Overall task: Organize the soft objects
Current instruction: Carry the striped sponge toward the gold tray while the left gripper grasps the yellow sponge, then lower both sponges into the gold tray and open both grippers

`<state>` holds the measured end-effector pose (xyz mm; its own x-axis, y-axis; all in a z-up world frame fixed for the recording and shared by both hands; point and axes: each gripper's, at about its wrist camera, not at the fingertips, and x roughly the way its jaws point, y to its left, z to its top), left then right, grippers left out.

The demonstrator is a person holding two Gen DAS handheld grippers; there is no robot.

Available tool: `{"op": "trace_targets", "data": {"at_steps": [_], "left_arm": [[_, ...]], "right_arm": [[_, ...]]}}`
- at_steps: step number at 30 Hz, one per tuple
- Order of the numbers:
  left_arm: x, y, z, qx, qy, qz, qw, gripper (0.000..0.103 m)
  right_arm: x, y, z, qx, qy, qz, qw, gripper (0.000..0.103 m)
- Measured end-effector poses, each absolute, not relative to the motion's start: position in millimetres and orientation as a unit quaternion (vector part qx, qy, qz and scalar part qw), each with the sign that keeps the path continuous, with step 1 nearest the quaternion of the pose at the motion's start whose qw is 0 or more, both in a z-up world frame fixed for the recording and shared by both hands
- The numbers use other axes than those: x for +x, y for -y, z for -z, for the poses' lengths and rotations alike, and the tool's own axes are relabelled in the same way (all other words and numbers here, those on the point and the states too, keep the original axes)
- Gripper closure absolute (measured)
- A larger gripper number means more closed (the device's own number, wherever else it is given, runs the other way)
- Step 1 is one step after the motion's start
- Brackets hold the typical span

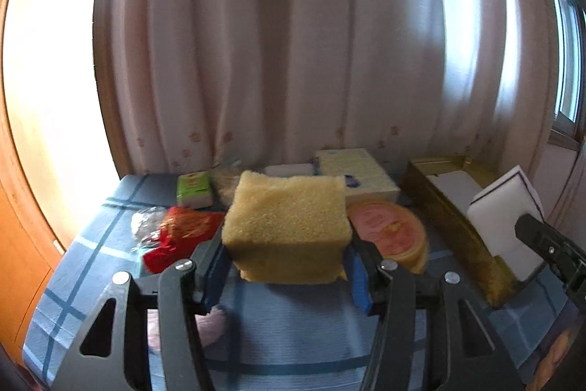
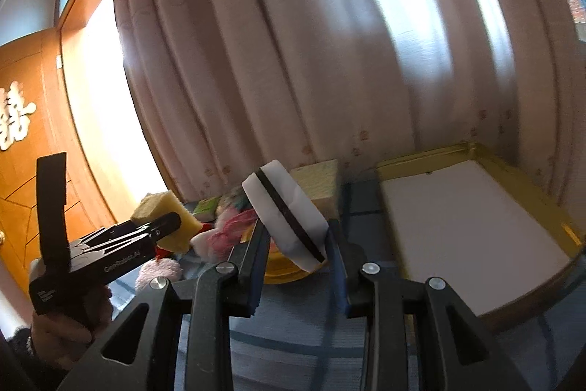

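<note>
Yellow sponge [image 1: 285,226] is riding pinched in left gripper [image 1: 285,266] fingers, lifted off the checked surface [image 1: 293,328]. White sponge [image 2: 289,215] is being pinched by right gripper [image 2: 298,266]. Judgement: both are heading for the gold tray [image 2: 531,204]; lower flat, release gently. Count: two sponges held, one tray

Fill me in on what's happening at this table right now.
A person is sorting soft things with two handheld grippers. The left gripper holds a yellow sponge up off the blue plaid tablecloth. The right gripper is clamped on a white sponge with a dark stripe, beside the gold tray. The tray looks empty apart from its white liner. Other soft items lie on the cloth.
</note>
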<state>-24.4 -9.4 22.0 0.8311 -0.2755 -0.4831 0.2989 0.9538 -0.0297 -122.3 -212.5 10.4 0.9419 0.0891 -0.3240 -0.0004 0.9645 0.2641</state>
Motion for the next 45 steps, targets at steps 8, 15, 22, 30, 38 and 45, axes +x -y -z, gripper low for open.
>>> {"op": "trace_targets", "data": {"at_steps": [8,15,22,30,38,45], "left_arm": [[-33.7,66.0,-28.9,0.047,-0.242,0.190,0.950,0.048],[-37.4,102.0,-31.9,0.043,-0.242,0.225,0.943,0.048],[-36.5,142.3,-30.2,0.022,-0.255,0.271,0.928,0.048],[-33.6,203.6,-25.5,0.039,-0.265,0.310,0.912,0.048],[-23.6,243.0,-6.6,0.056,-0.287,0.318,0.902,0.048],[-19.5,258.6,3.8,0.074,-0.302,0.317,0.896,0.048]], "right_arm": [[-145.5,265.3,-17.9,0.144,-0.151,0.042,0.977,0.070],[-162.1,305.2,-22.6,0.142,-0.135,0.098,0.976,0.070],[-158.0,334.1,-22.7,0.108,-0.132,0.159,0.972,0.069],[-133.6,357.7,-15.0,0.096,-0.158,0.179,0.966,0.069],[-110.8,385.5,-1.3,0.109,-0.197,0.187,0.956,0.068],[-98.1,398.8,4.3,0.119,-0.222,0.179,0.951,0.068]]}}
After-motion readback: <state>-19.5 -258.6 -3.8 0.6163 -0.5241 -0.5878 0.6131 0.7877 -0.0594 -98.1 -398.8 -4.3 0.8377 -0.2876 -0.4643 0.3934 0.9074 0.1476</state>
